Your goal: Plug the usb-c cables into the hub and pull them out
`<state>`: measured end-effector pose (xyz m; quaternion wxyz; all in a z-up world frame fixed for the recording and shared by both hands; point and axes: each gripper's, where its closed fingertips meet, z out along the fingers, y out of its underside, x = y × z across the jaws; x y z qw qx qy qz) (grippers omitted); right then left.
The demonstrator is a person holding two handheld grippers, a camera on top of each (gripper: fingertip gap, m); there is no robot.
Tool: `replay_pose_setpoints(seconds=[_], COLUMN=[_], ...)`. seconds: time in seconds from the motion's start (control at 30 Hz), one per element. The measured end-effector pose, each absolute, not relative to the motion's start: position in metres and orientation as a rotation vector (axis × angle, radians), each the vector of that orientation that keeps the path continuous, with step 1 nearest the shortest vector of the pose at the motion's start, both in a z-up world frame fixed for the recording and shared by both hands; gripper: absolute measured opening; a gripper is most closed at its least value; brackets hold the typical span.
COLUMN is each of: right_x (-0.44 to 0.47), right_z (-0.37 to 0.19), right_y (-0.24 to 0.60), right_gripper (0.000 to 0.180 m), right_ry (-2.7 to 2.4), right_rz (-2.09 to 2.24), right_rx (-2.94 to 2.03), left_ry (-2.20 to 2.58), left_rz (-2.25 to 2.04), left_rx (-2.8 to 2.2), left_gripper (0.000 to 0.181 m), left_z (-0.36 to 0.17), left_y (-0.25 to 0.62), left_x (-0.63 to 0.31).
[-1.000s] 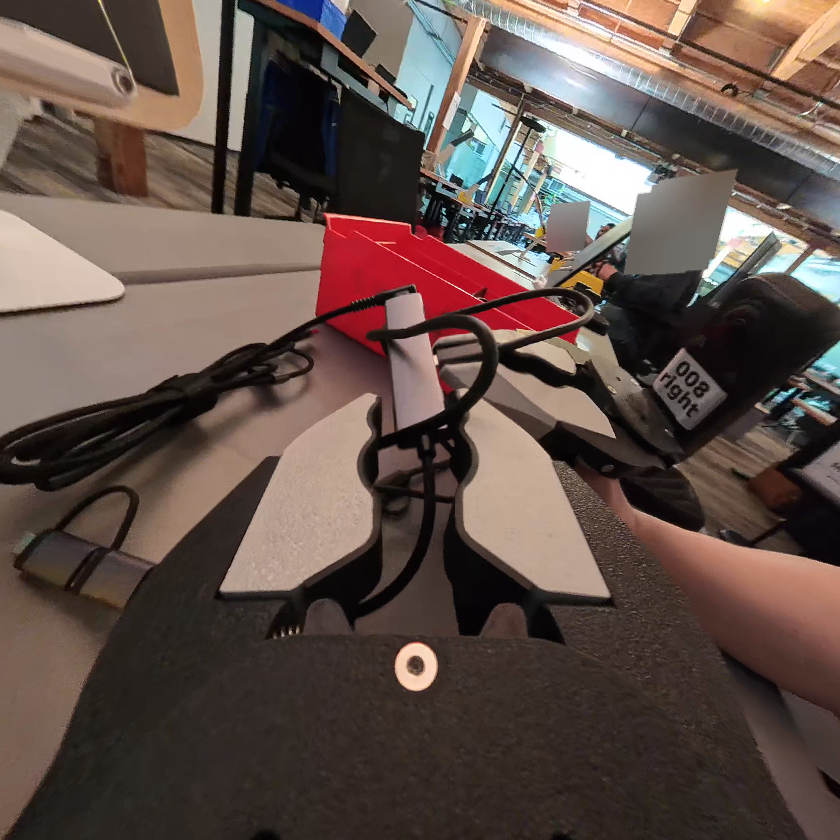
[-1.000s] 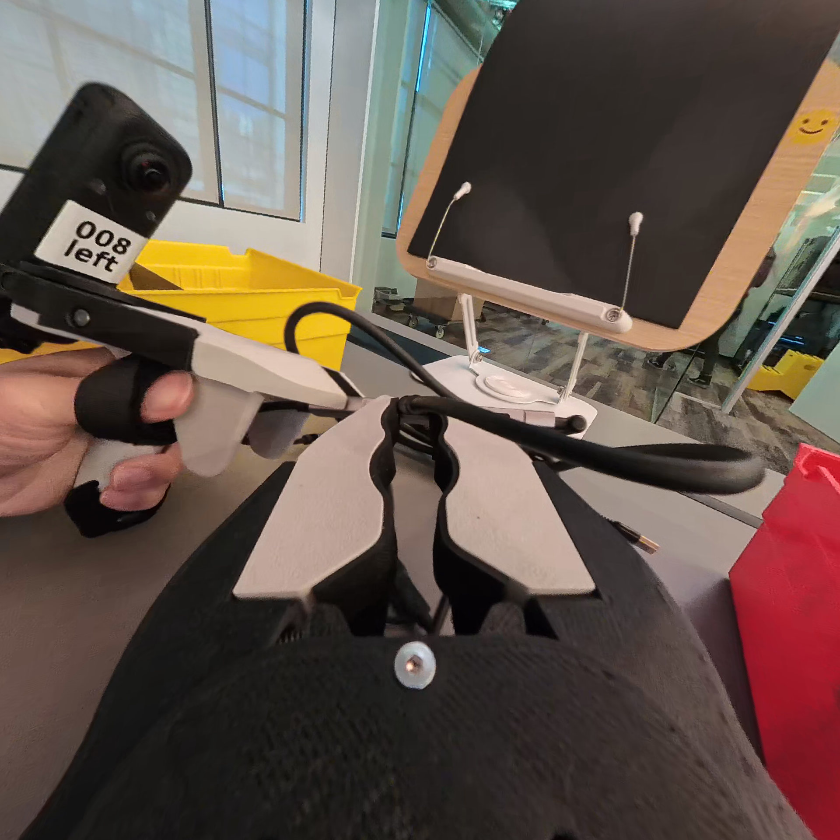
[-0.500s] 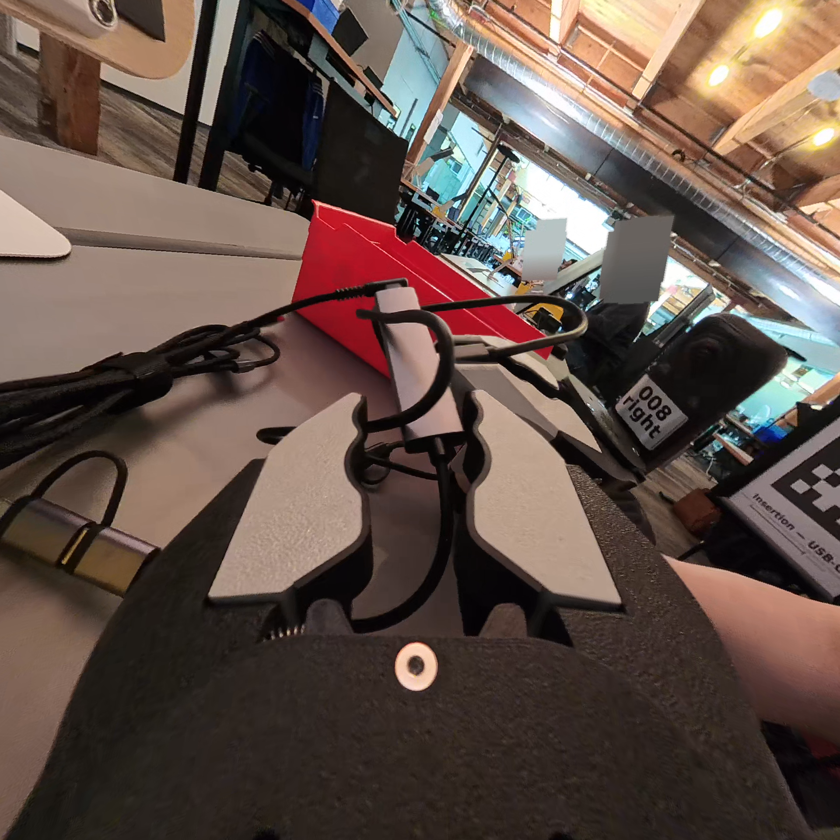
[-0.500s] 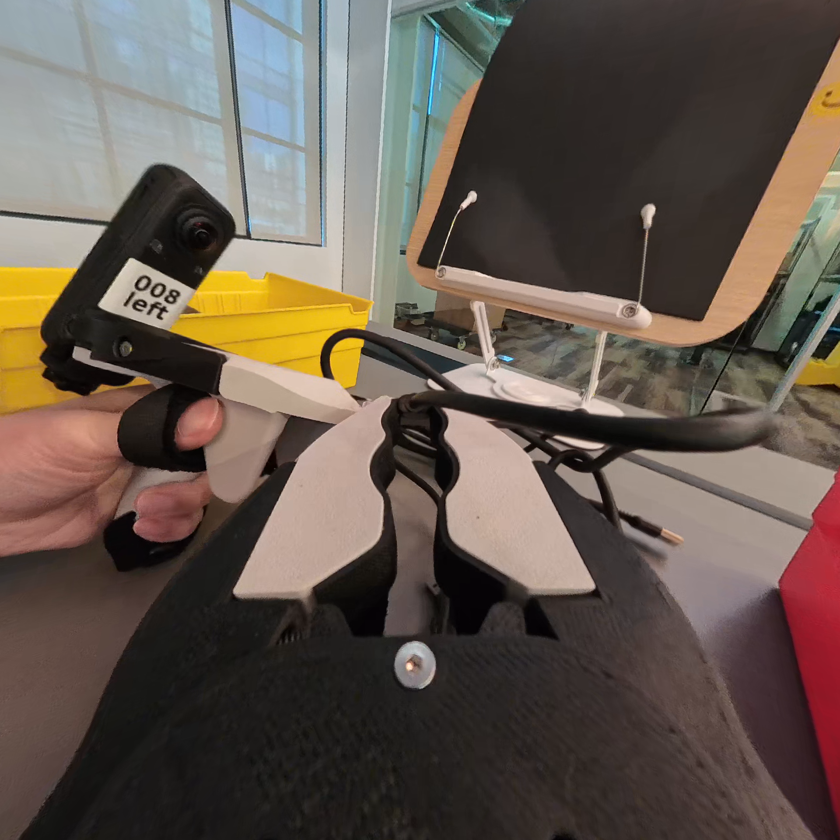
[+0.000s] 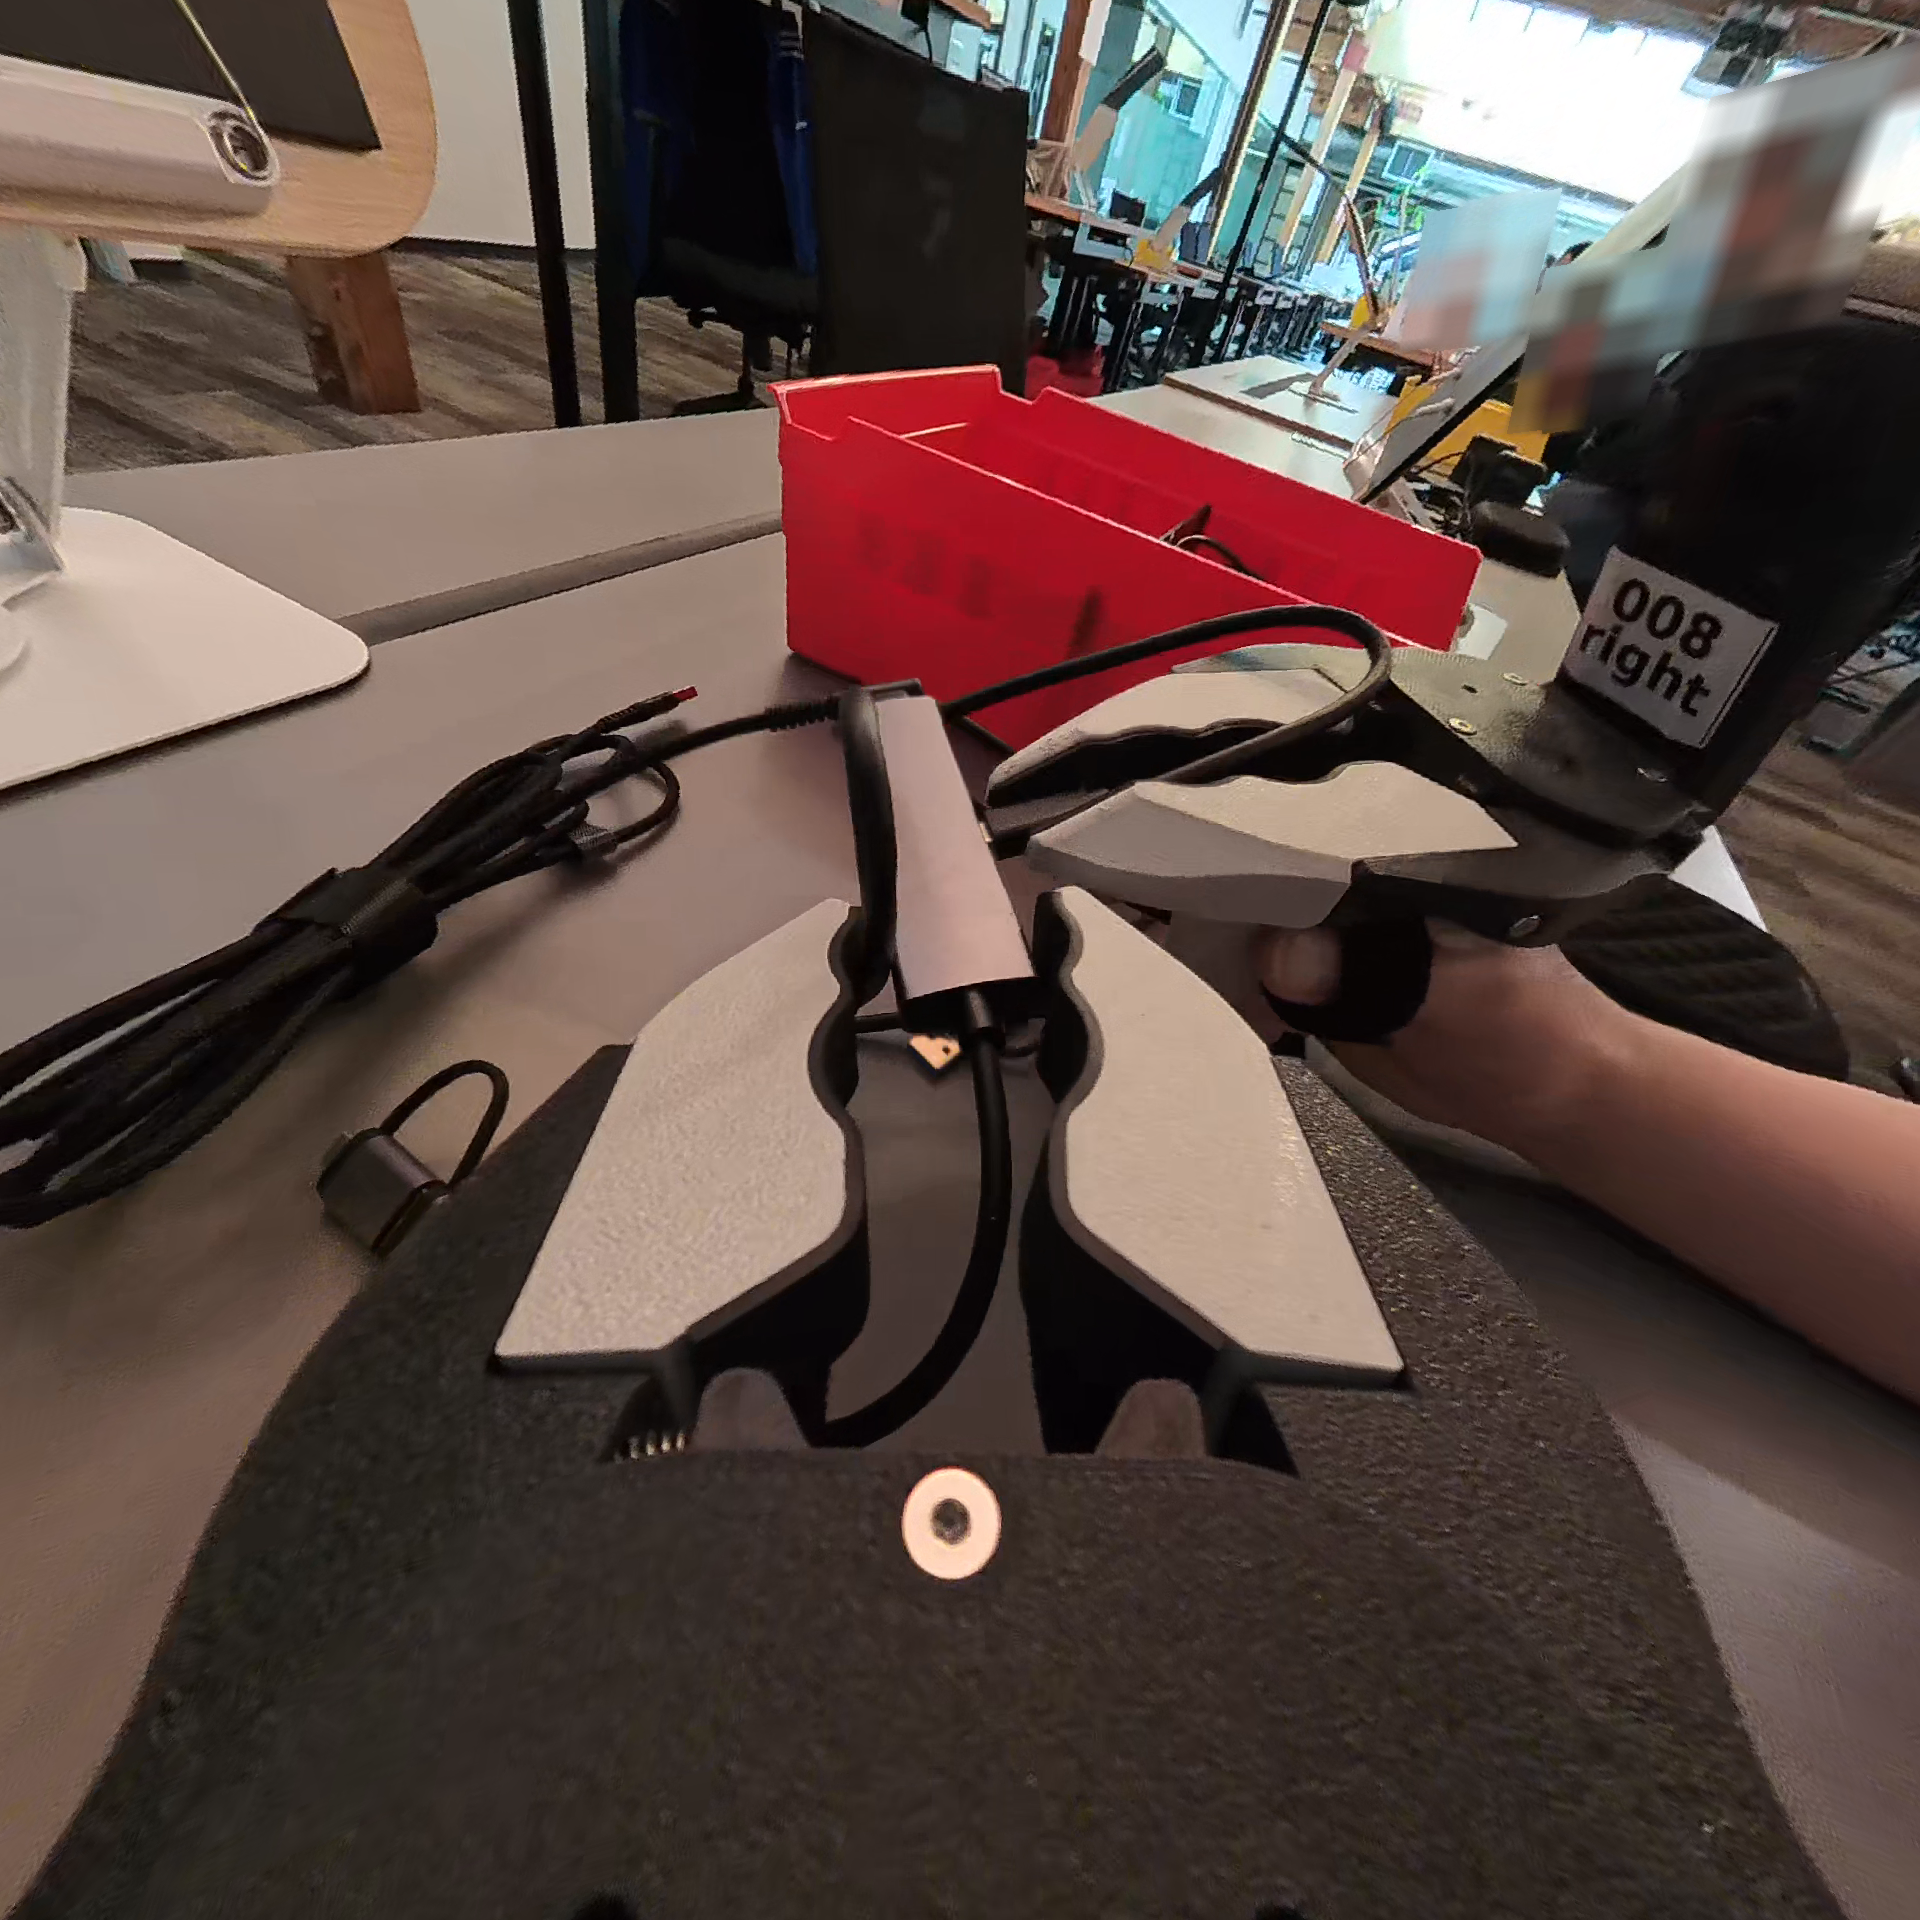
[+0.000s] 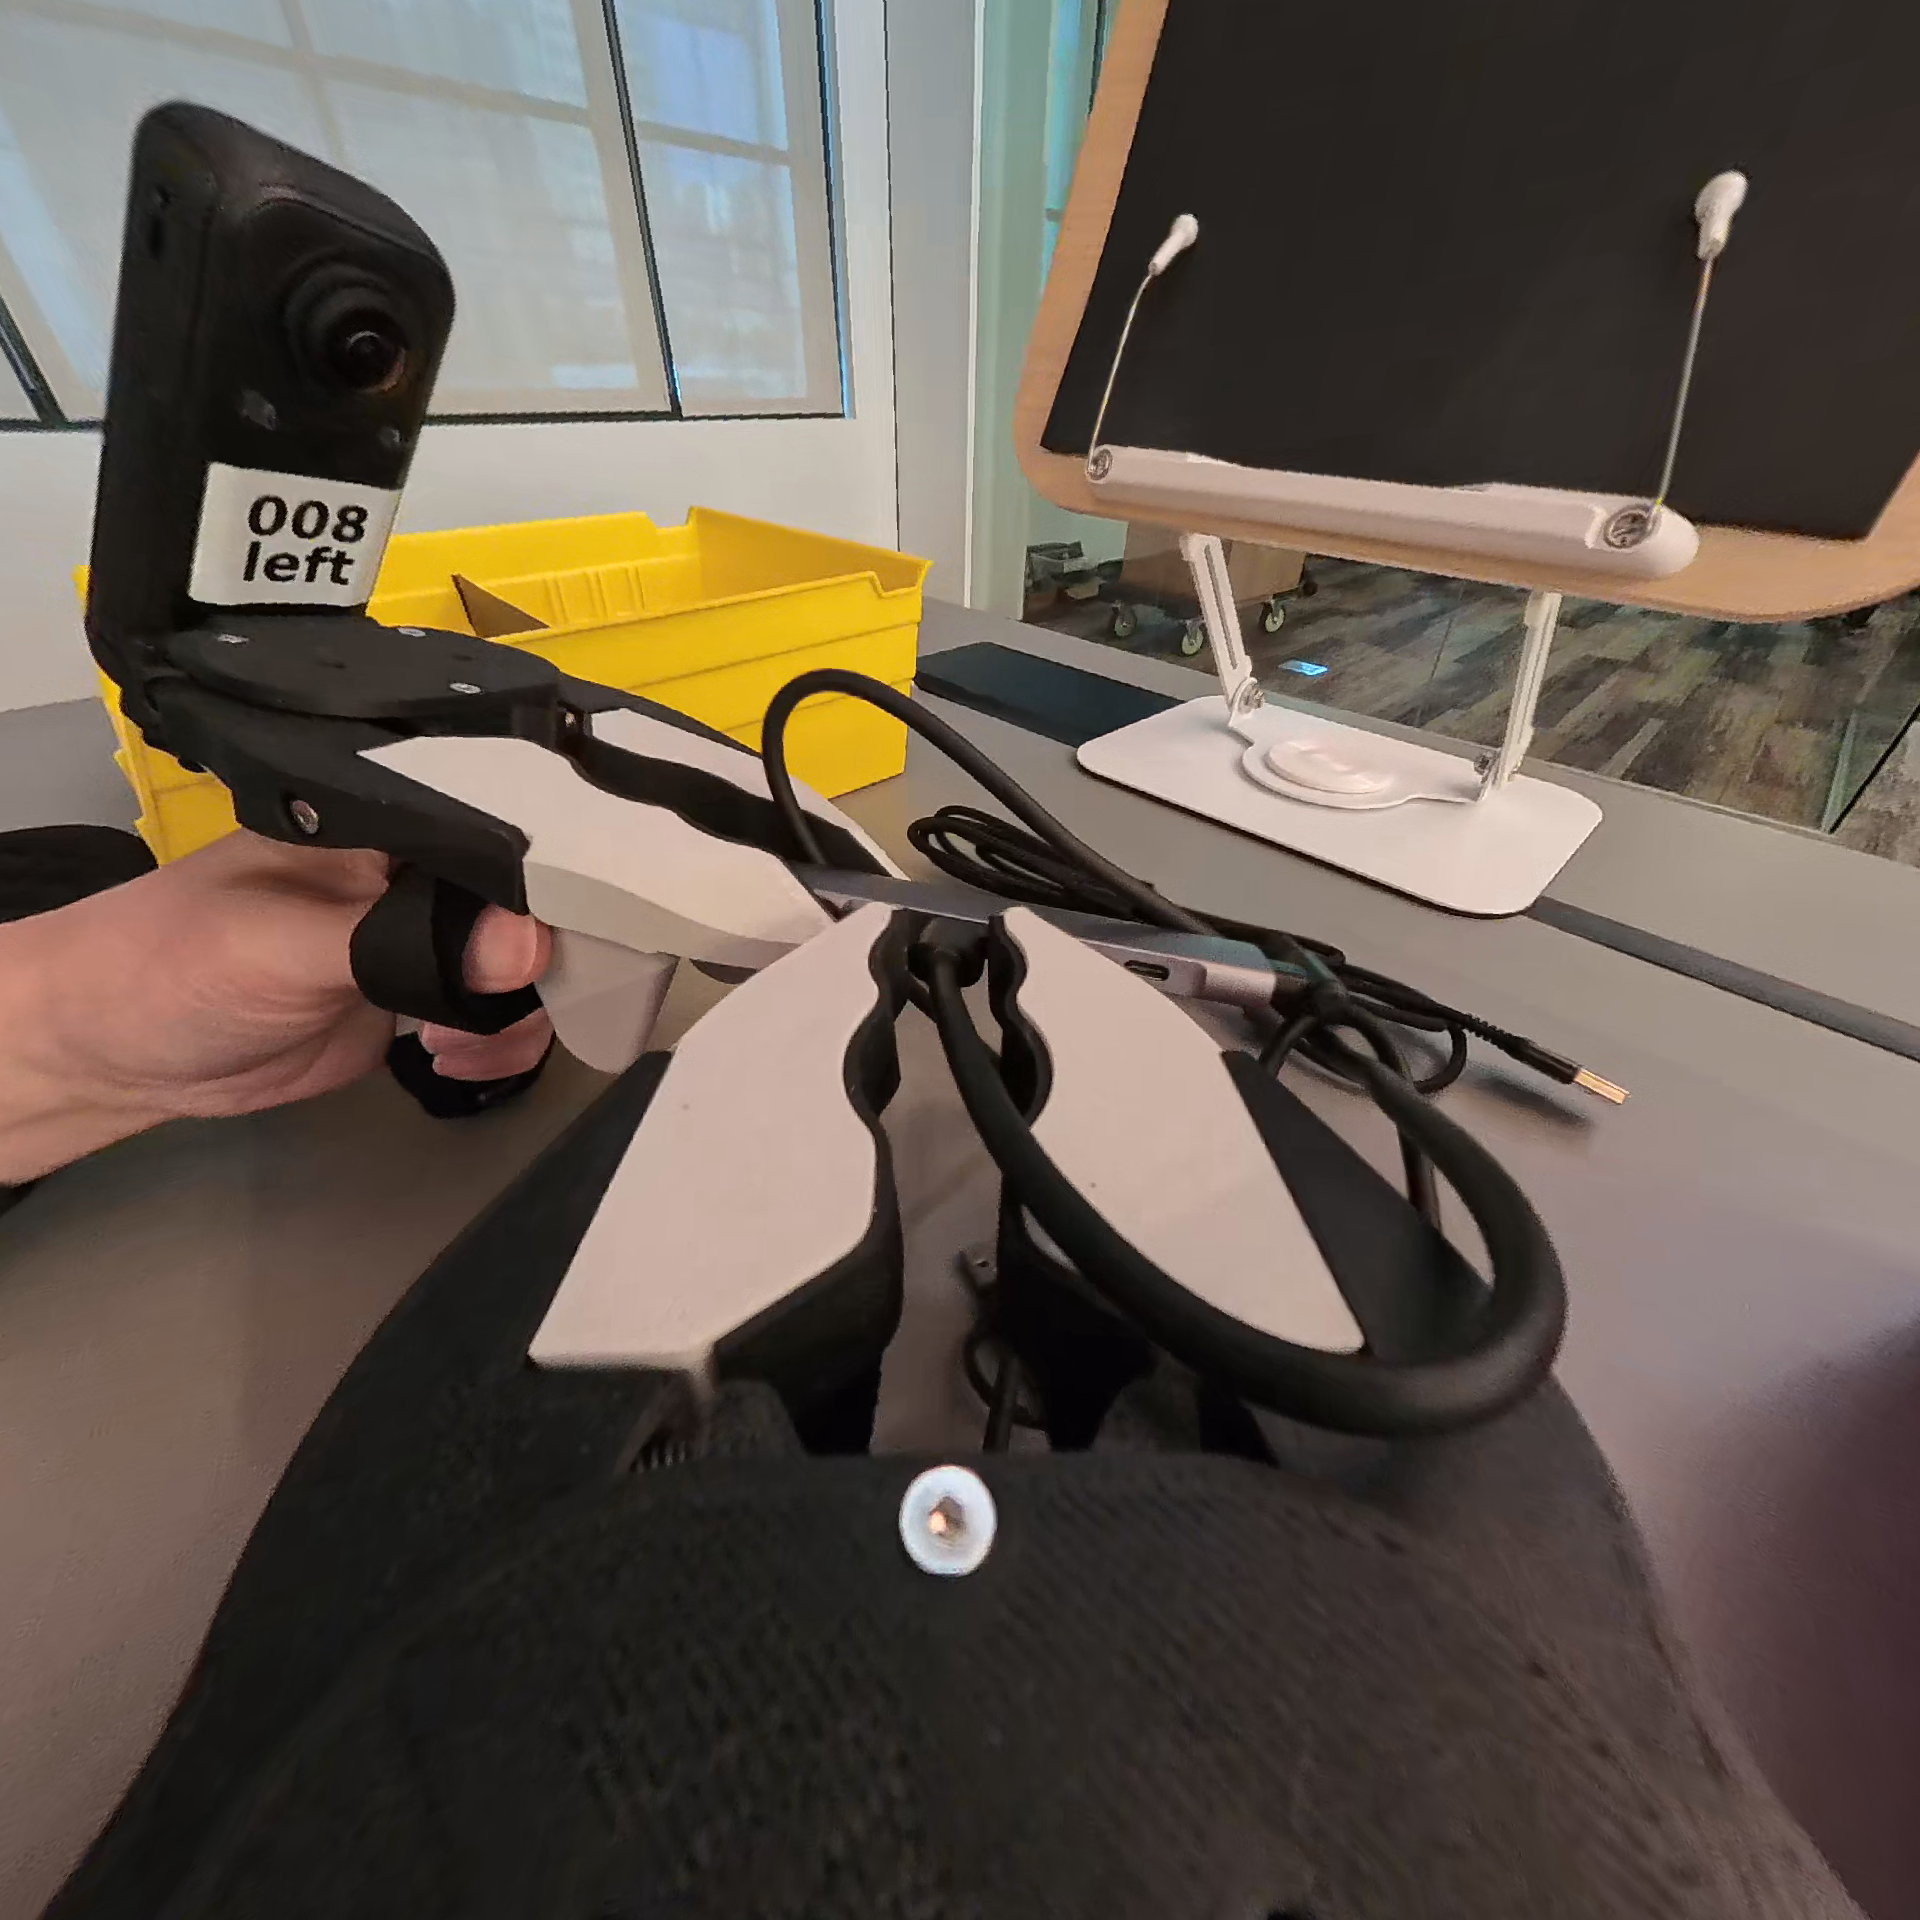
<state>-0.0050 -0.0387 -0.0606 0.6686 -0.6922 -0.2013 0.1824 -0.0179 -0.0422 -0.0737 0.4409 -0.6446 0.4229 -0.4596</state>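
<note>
My left gripper [image 5: 945,935] is shut on the near end of a slim grey hub [image 5: 935,831], which points away from me just above the grey table. The hub's own black lead [image 5: 982,1195] runs back between my fingers. My right gripper [image 6: 943,925] is shut on the plug of a thick black usb-c cable [image 6: 1455,1195], with the plug against the hub's side [image 6: 1143,961]. I cannot tell how deep it sits. In the left wrist view the right gripper [image 5: 1013,805] comes in from the right. In the right wrist view the left gripper [image 6: 821,894] comes in from the left.
A bundle of black cables [image 5: 312,935] and a small grey adapter with a loop [image 5: 384,1184] lie at the left. A loose cable end [image 6: 1590,1086] lies on the table. A red bin [image 5: 1039,540], a yellow bin [image 6: 675,623] and a white stand with a black board [image 6: 1351,790] stand around. The tips of both grippers are at nearly the same place.
Both grippers have tipped down and now sit lower over the table, still holding the hub and the cable. The thick cable's loop has dropped over the right finger of my right gripper.
</note>
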Motion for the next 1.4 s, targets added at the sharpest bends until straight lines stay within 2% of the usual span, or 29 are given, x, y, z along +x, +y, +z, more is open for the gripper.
replay_pose_setpoints(seconds=[0.37,0.47,0.53,0.6,0.67,0.73,0.8,1.1,1.33,1.37,1.4], right_x=[-0.001,0.005,0.011,0.015,0.016,0.014,0.011,-0.003,-0.015,-0.016,-0.017], right_z=[-0.058,-0.057,-0.061,-0.062,-0.060,-0.058,-0.057,-0.041,-0.044,-0.045,-0.044], right_y=[-0.038,-0.034,-0.029,-0.025,-0.025,-0.027,-0.029,-0.043,-0.047,-0.047,-0.047], right_gripper=[0.013,0.012,0.013,0.013,0.013,0.013,0.013,0.013,0.015,0.015,0.015], right_ry=[-0.475,-0.429,-0.394,-0.366,-0.353,-0.375,-0.411,-0.606,-0.707,-0.714,-0.714], right_rz=[0.314,0.334,0.336,0.352,0.374,0.364,0.335,0.064,-0.025,-0.033,-0.033], right_rx=[-1.565,-1.564,-1.590,-1.598,-1.585,-1.570,-1.562,-1.408,-1.394,-1.396,-1.394], left_ry=[1.029,0.992,1.002,1.071,1.070,1.095,1.157,1.026,0.845,0.862,0.899], left_rz=[-1.102,-1.060,-1.047,-1.001,-0.890,-0.784,-0.771,-0.997,-1.463,-1.501,-1.467], left_rx=[-1.606,-1.548,-1.421,-1.250,-1.239,-1.335,-1.404,-1.414,-1.470,-1.444,-1.448], left_gripper=[0.032,0.034,0.023,0.000,0.004,0.019,0.020,0.007,0.025,0.022,0.010], left_z=[-0.071,-0.052,-0.026,-0.004,-0.006,-0.028,-0.049,-0.037,-0.010,-0.005,-0.007], left_y=[-0.042,-0.044,-0.059,-0.081,-0.080,-0.068,-0.066,-0.065,-0.070,-0.074,-0.075], left_x=[-0.019,-0.031,-0.040,-0.042,-0.039,-0.031,-0.022,-0.025,-0.037,-0.040,-0.042])
